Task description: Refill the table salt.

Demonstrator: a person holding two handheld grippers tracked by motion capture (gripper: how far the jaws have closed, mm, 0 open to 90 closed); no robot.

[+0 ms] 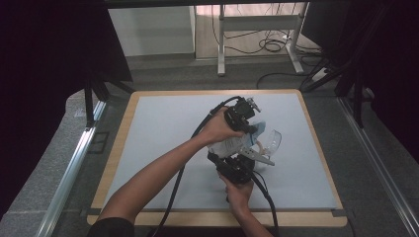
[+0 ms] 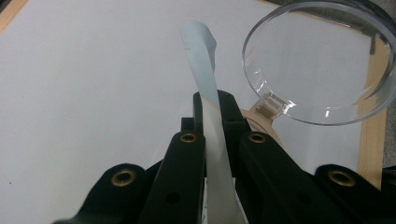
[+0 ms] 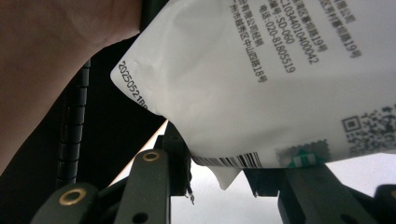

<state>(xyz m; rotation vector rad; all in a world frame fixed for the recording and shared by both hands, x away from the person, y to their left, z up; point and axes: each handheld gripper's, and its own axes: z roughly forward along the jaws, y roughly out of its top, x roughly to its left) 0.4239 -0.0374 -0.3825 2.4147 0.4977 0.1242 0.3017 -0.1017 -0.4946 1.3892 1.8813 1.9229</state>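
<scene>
Pouch, white soft plastic, printed text and barcode (image 3: 261,84): held above table centre, spout cap (image 2: 317,60) clear, round, toward 2 o'clock. Left gripper (image 2: 212,121) clamped on top seal; right gripper (image 3: 219,177) narrowly pinching bottom edge. Step judged: stretching pouch between grips. Next likely needs steady opposing pull over grey mat (image 1: 158,123).

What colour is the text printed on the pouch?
Black on the white pouch, clearest in the right gripper view.

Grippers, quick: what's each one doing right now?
Left gripper: shut on the white packet's thin edge.
Right gripper: shut on the same packet's lower edge.
</scene>
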